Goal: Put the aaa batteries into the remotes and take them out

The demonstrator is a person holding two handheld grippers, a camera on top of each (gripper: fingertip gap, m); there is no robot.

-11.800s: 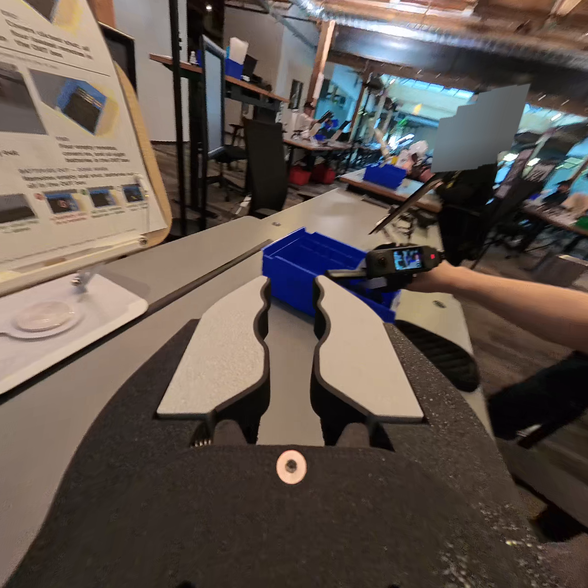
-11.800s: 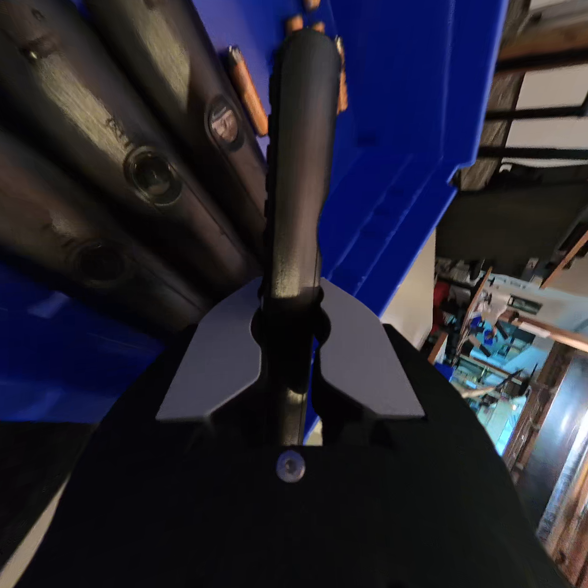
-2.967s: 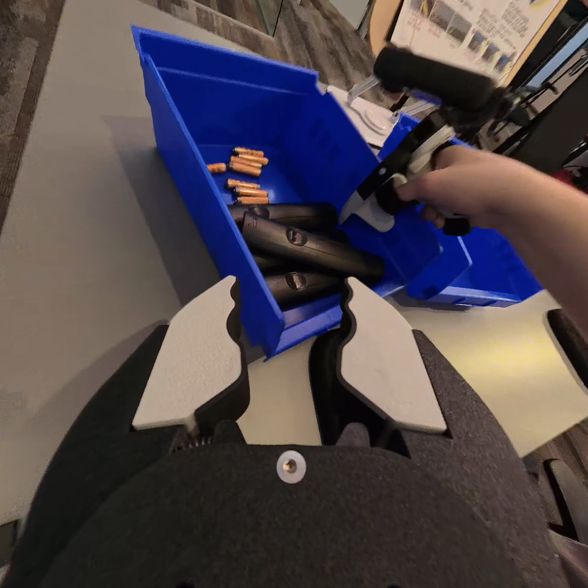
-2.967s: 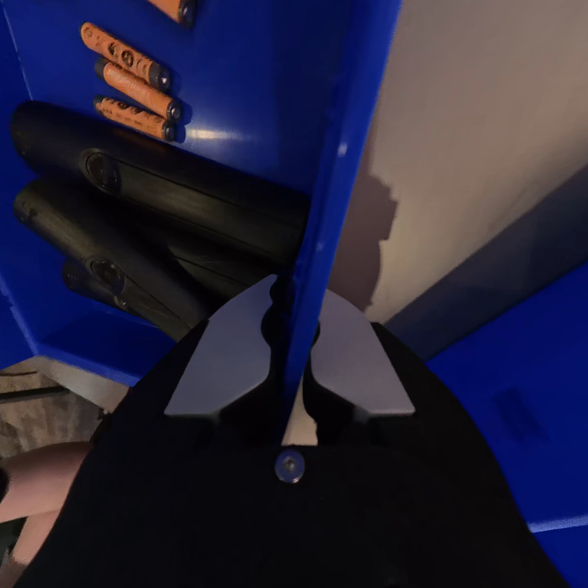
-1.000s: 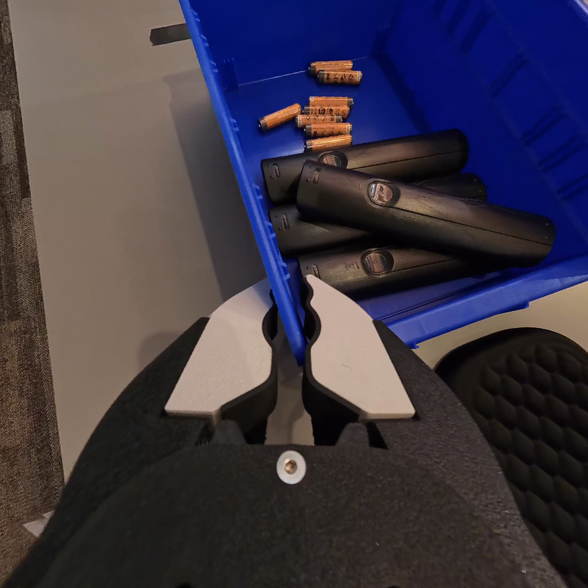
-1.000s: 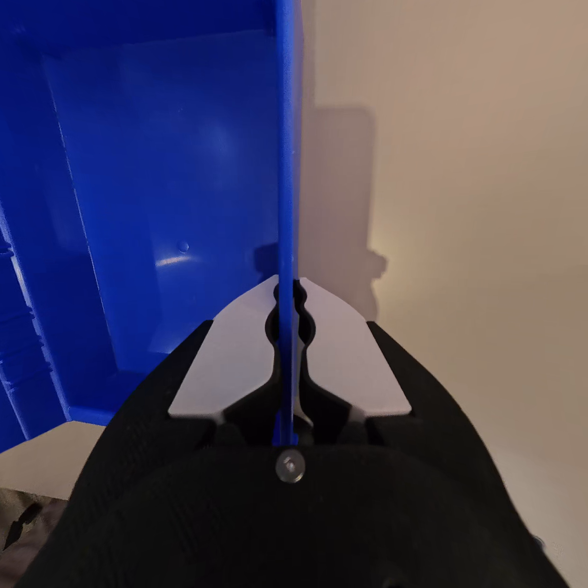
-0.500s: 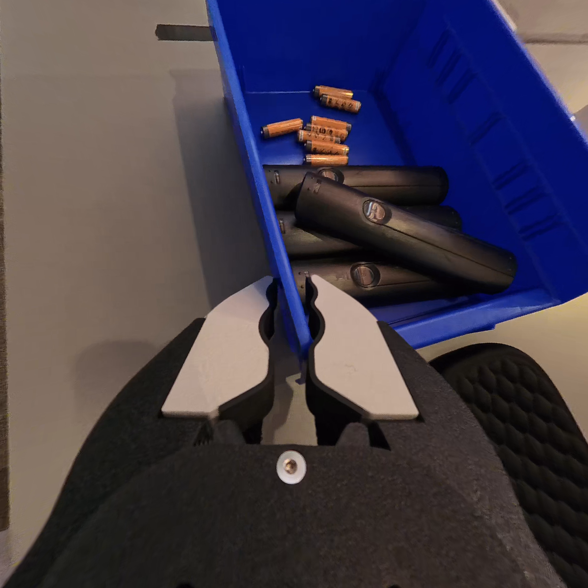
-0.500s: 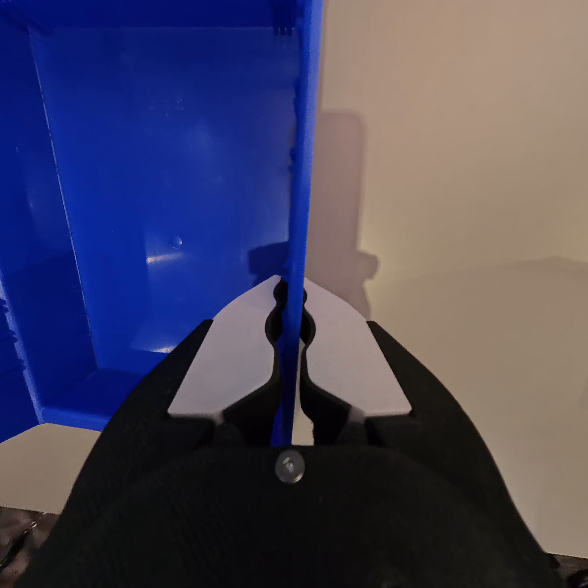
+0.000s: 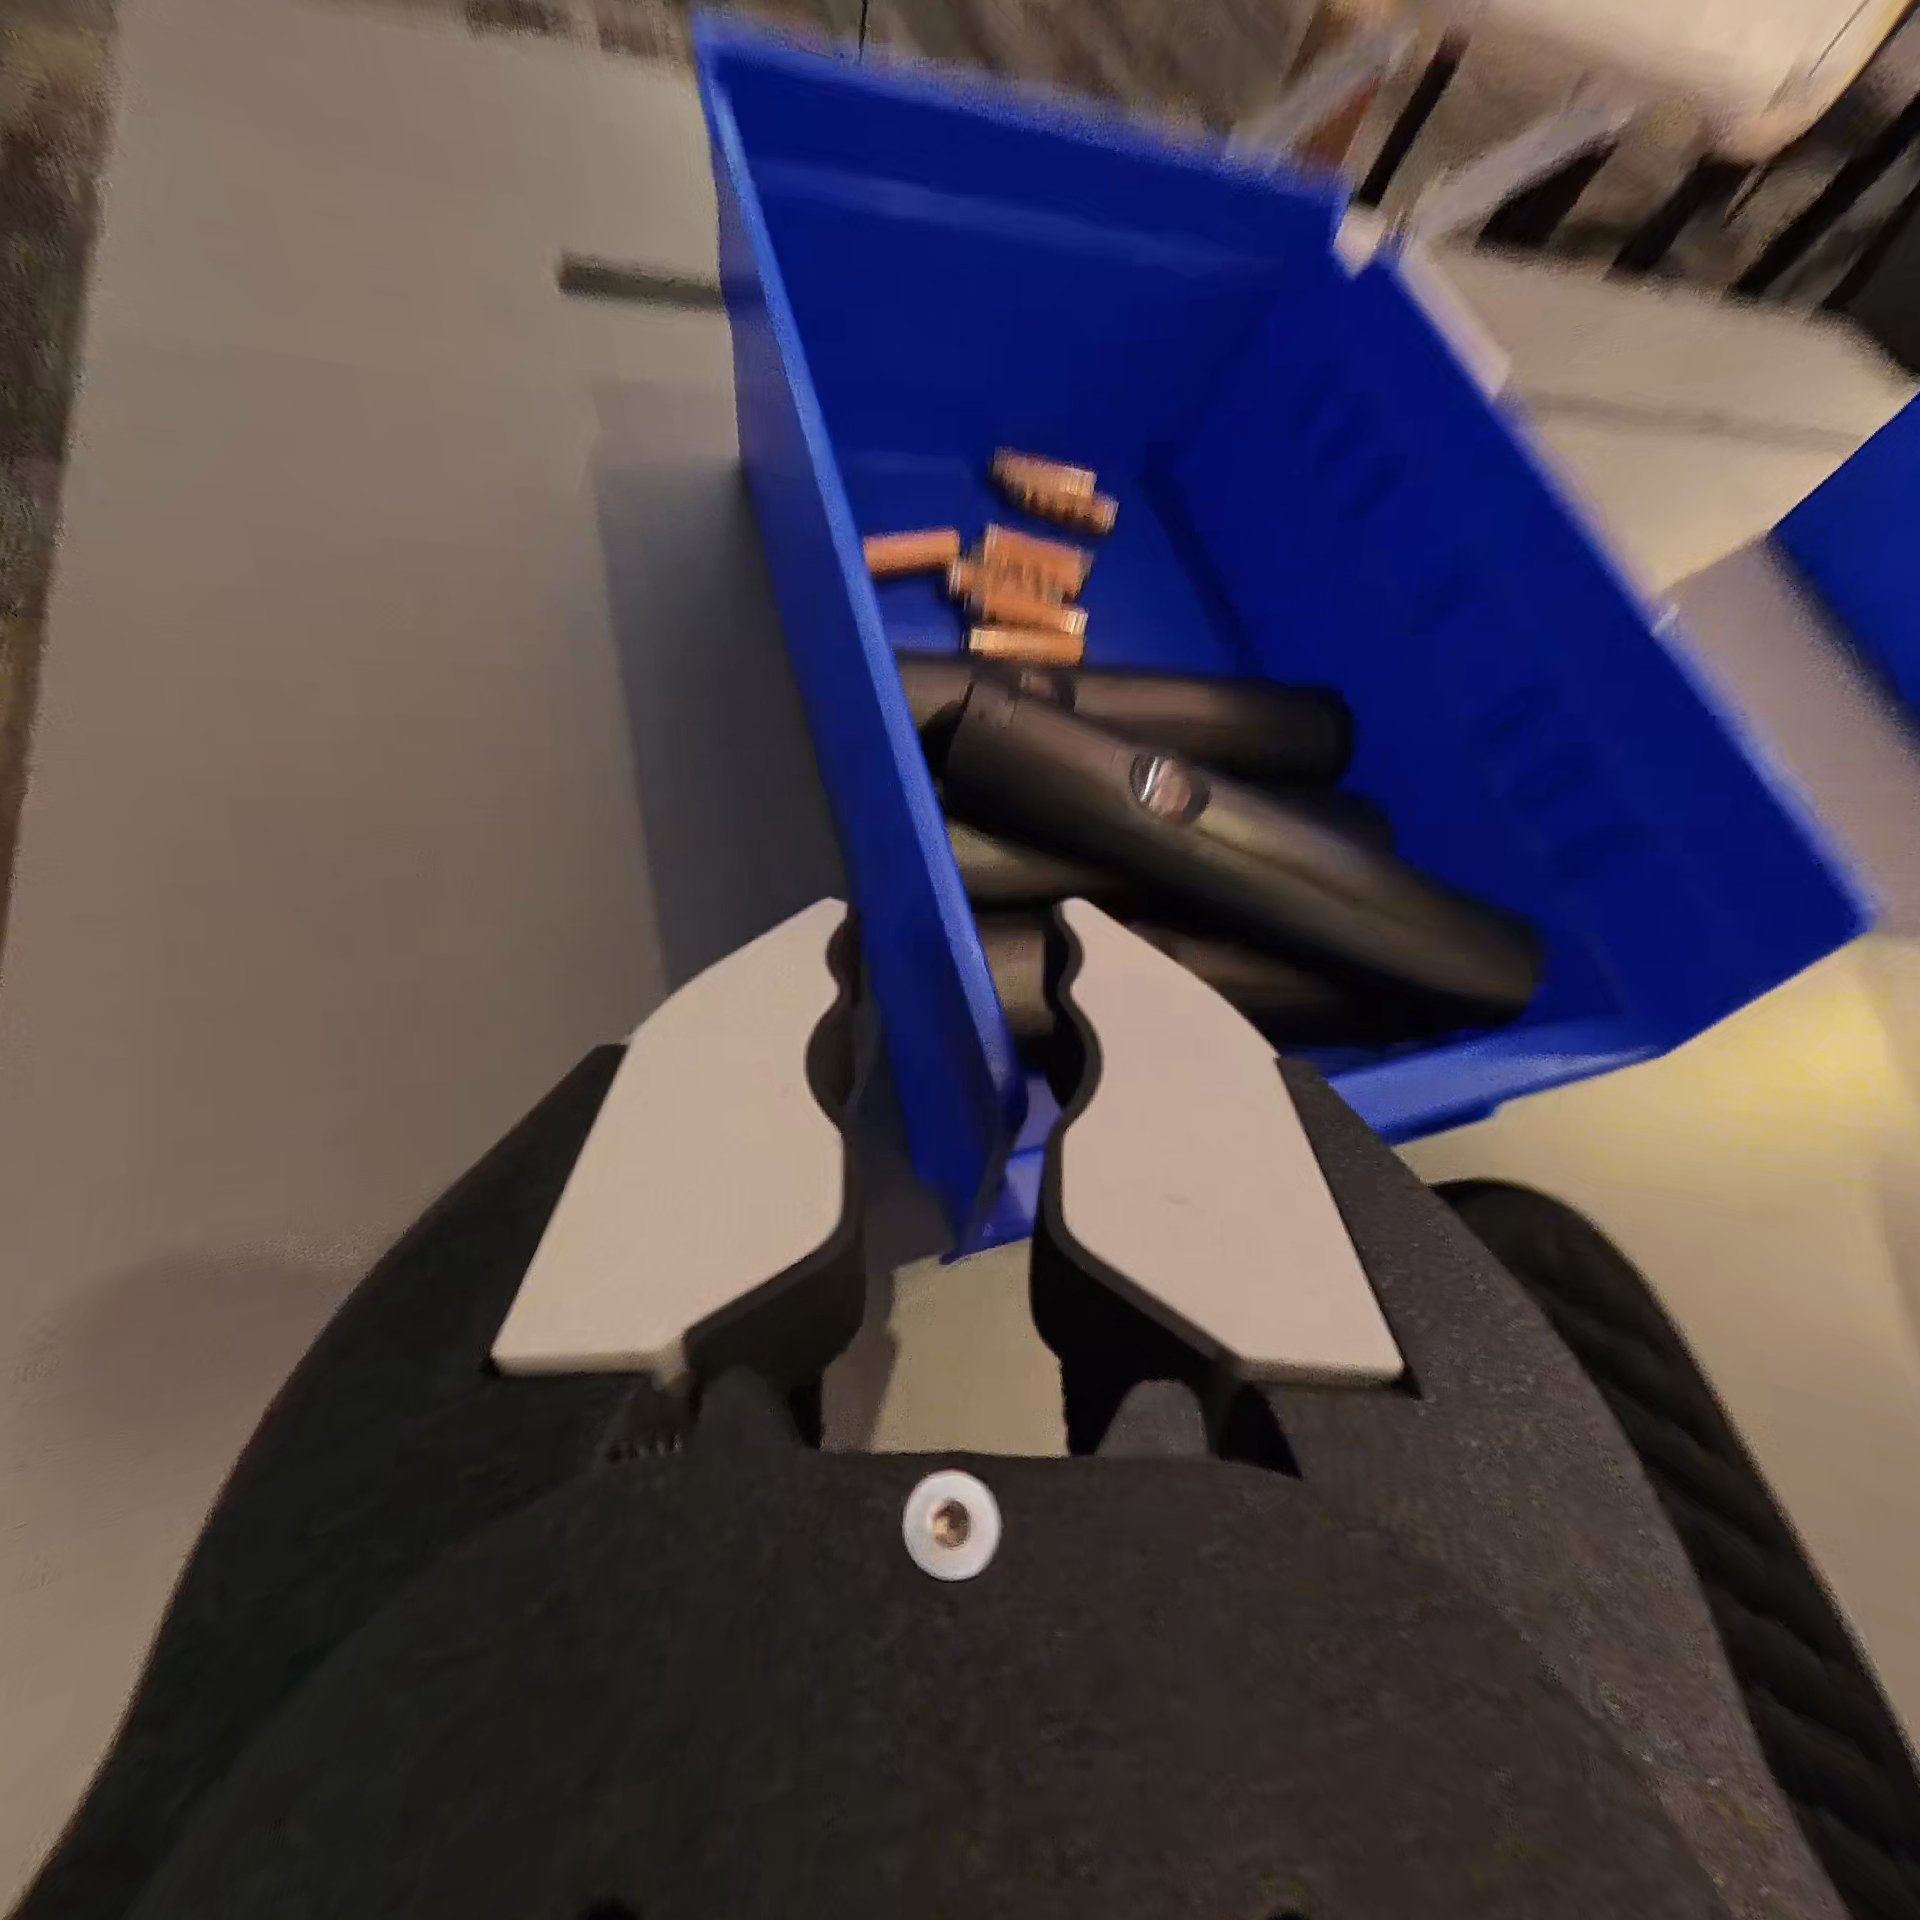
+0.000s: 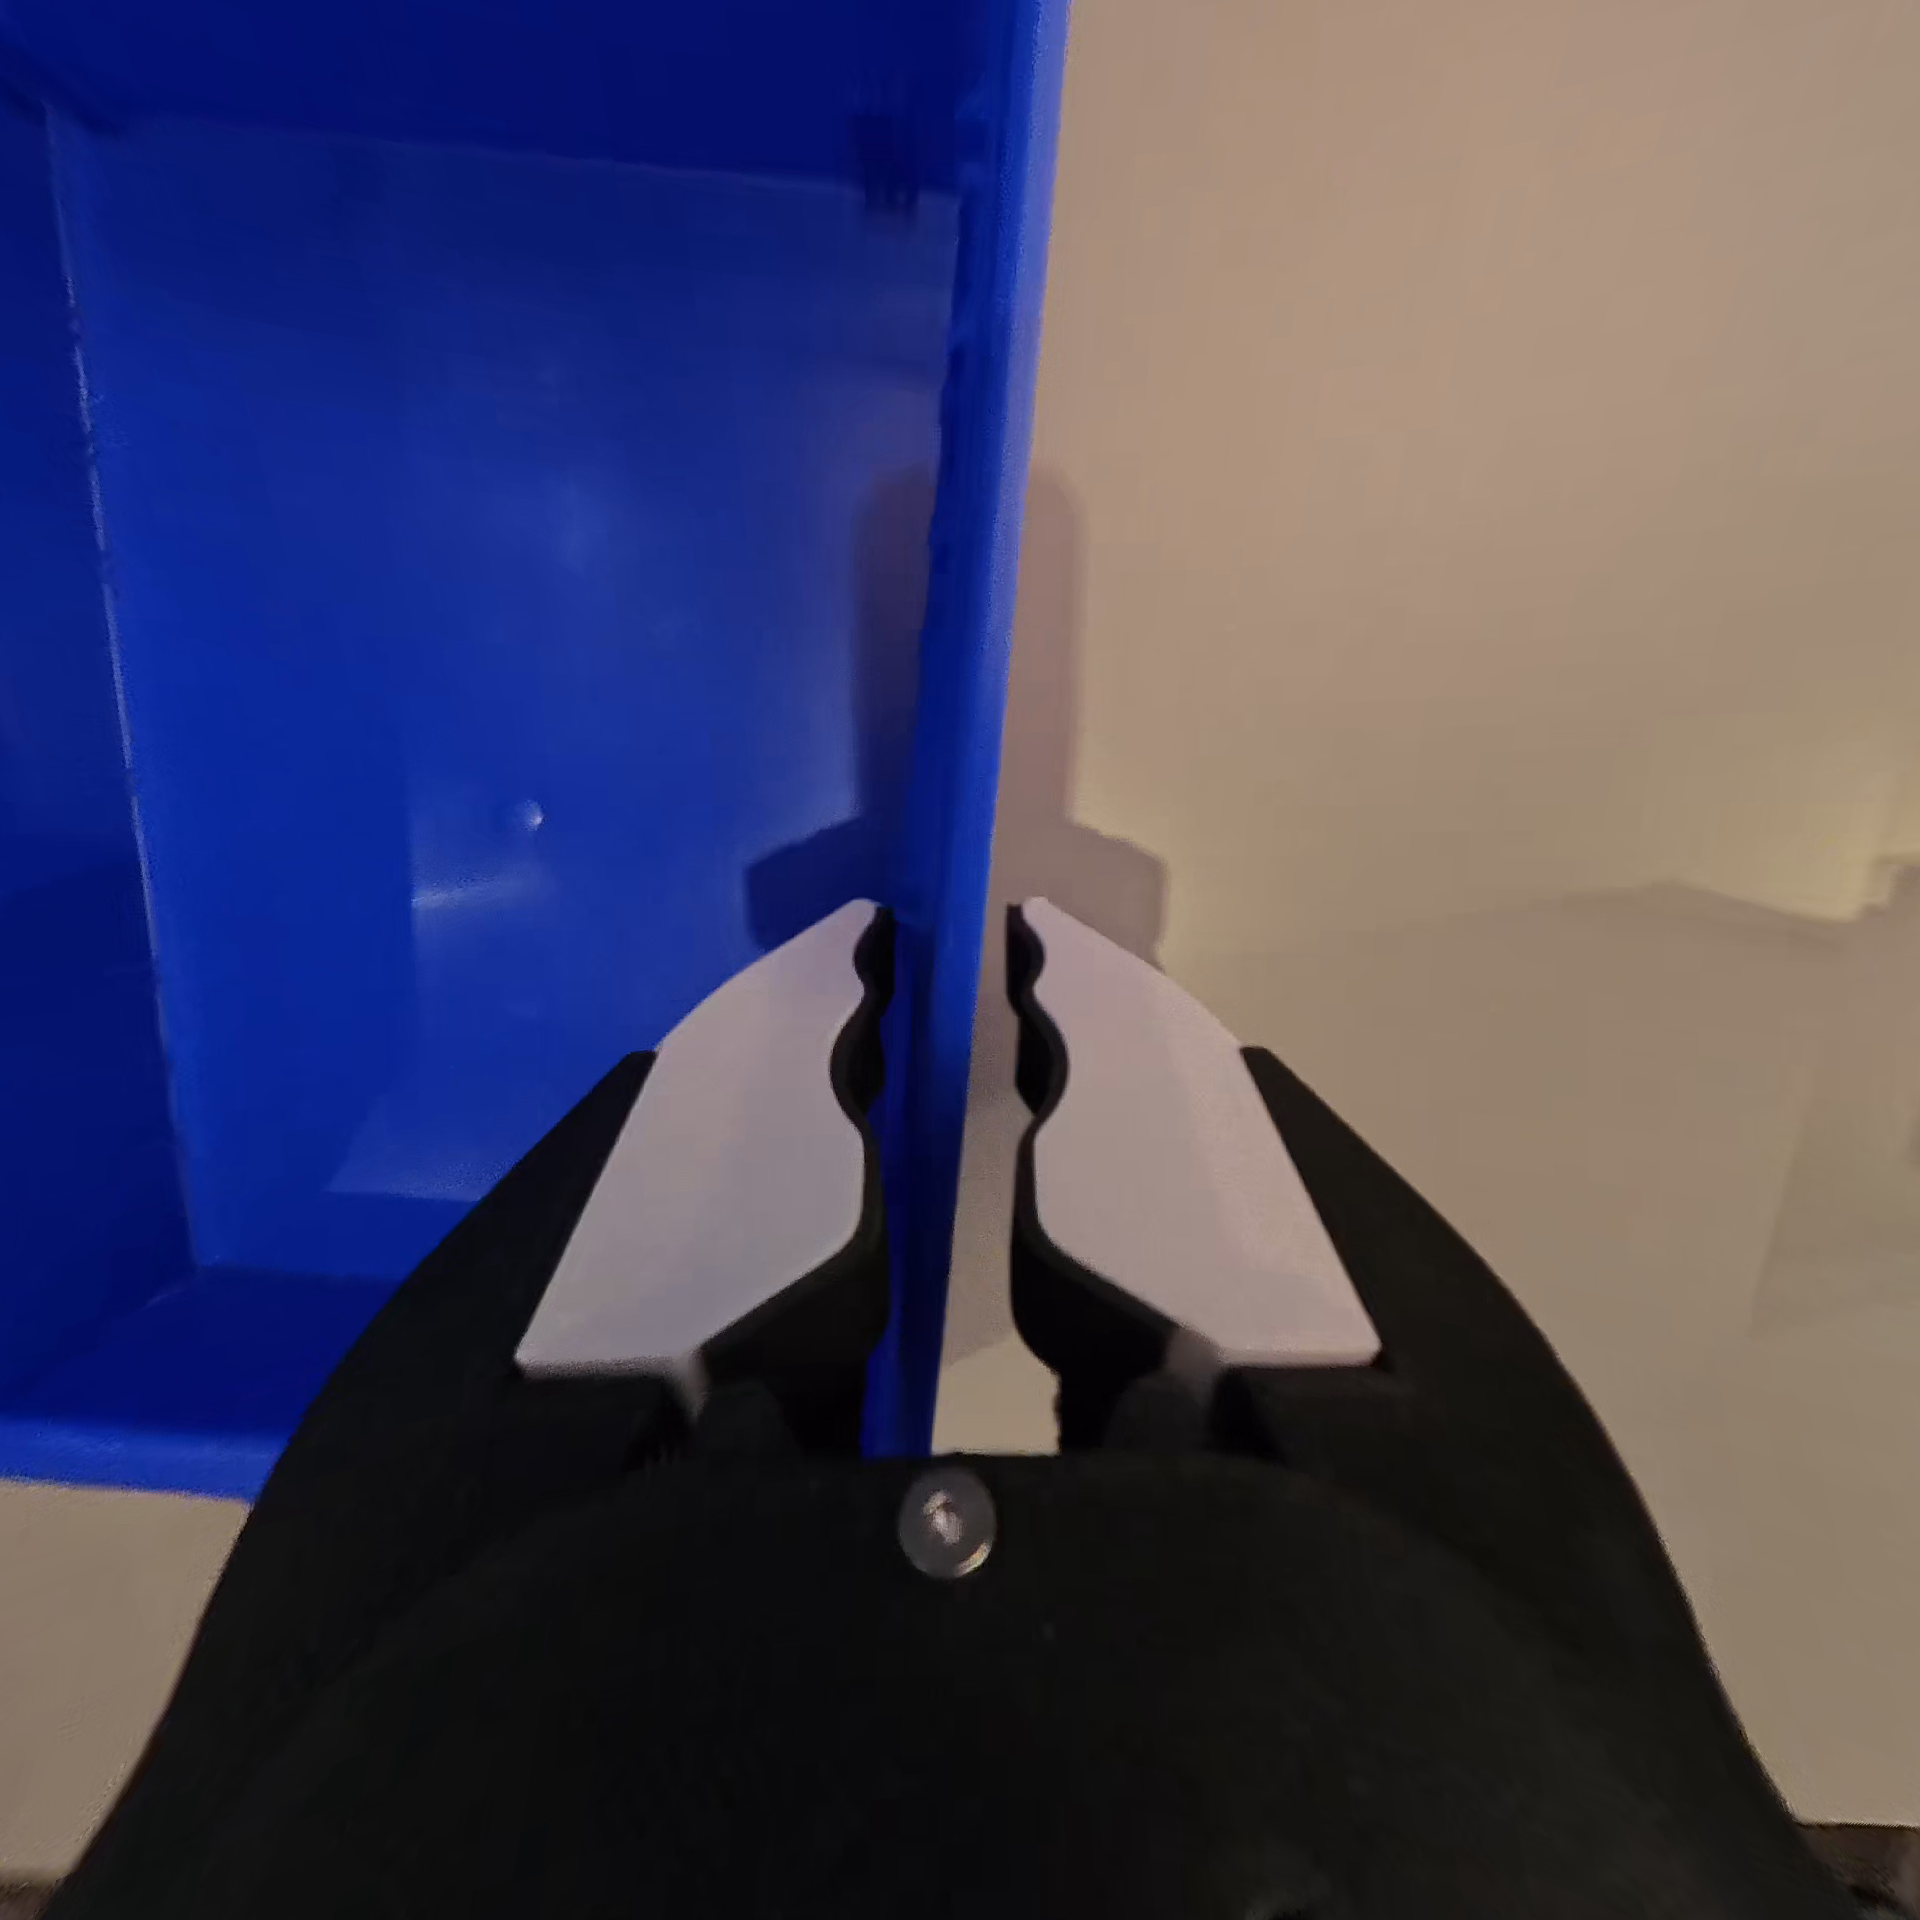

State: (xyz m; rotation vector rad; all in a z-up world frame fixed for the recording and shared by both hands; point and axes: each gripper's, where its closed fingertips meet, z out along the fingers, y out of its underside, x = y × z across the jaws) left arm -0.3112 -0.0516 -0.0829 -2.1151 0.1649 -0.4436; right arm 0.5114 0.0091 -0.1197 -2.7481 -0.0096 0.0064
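Now, line by line:

Left claw [image 9: 951, 935]: its jaws stand apart, astride the near left wall of the full bin; a gap shows on each side of the wall, so it grips nothing.

Full bin [image 9: 1507, 665]: blue plastic, on the bench, its long axis running away and to the right in the left wrist view; the picture is motion-blurred.

Remotes [image 9: 1226, 821]: several black, rounded ones piled at the near end of the full bin, the top one lying slantwise across the others with a small round mark on its back. Their exact number cannot be told.

Batteries [image 9: 1023, 592]: a loose cluster of orange-brown cells on the bin floor just beyond the remotes, with two more a little farther back; none sits in a remote that can be seen.

Right claw [image 10: 943, 914]: also parted, astride the right wall of the empty bin; the left finger [image 10: 727, 1143] lies close along the wall's inner face, while a clear gap separates the right one from the outer face. Whether the left finger touches cannot be told.

Empty bin [image 10: 468, 623]: blue, seen from above in the right wrist view, bare floor with one small moulded dot.

Bench [image 10: 1455, 520]: pale beige surface under both bins.

Second blue piece [image 9: 1860, 520]: a corner at the right edge of the left wrist view, apart from the full bin.
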